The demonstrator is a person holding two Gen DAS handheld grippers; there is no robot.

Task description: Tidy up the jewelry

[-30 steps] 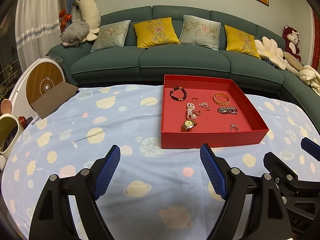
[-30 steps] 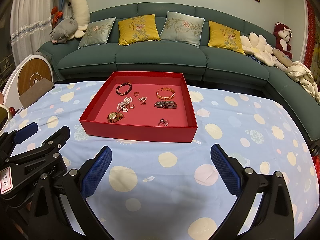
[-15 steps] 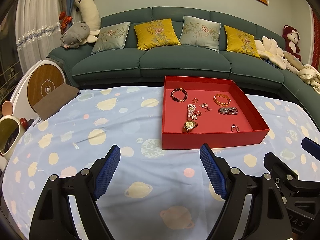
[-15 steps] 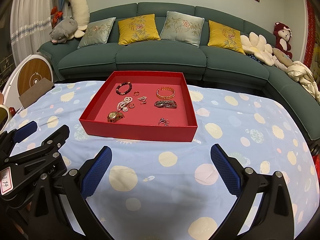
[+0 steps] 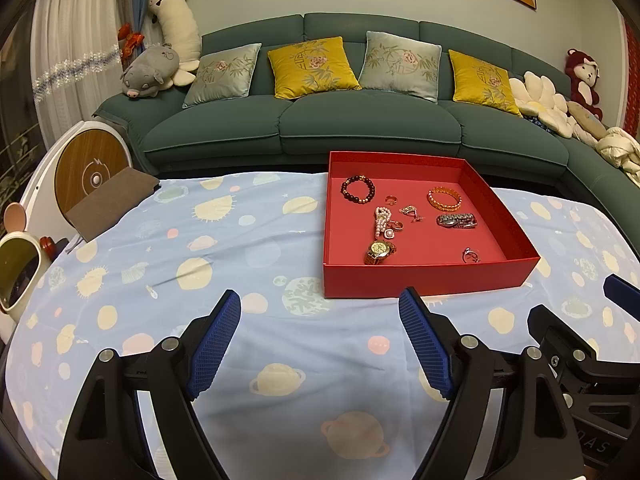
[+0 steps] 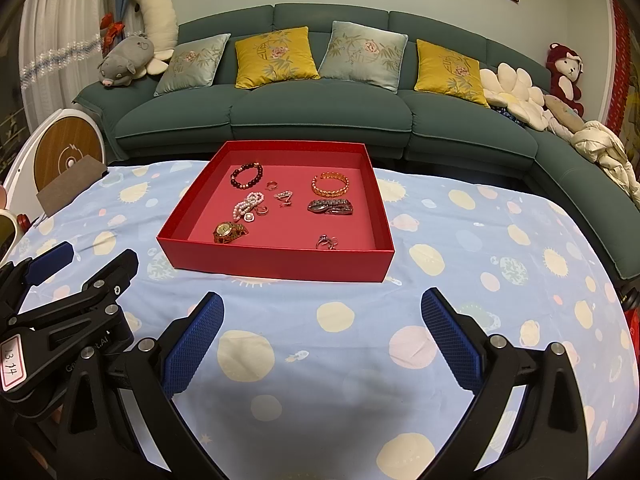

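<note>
A red tray sits on the table and holds several jewelry pieces: a dark bead bracelet, a gold bangle, a pearl piece, a gold watch, a silver watch and a ring. My left gripper is open and empty, near of the tray's front left. My right gripper is open and empty, near of the tray's front wall.
The table wears a light blue planet-print cloth. A green sofa with cushions stands behind it. A round wooden-faced device and a brown board stand at the table's left. The other gripper shows at each view's side.
Both grippers stay open and nearly still. The left view has drifted back slightly, so the tray sits a little lower in it.
</note>
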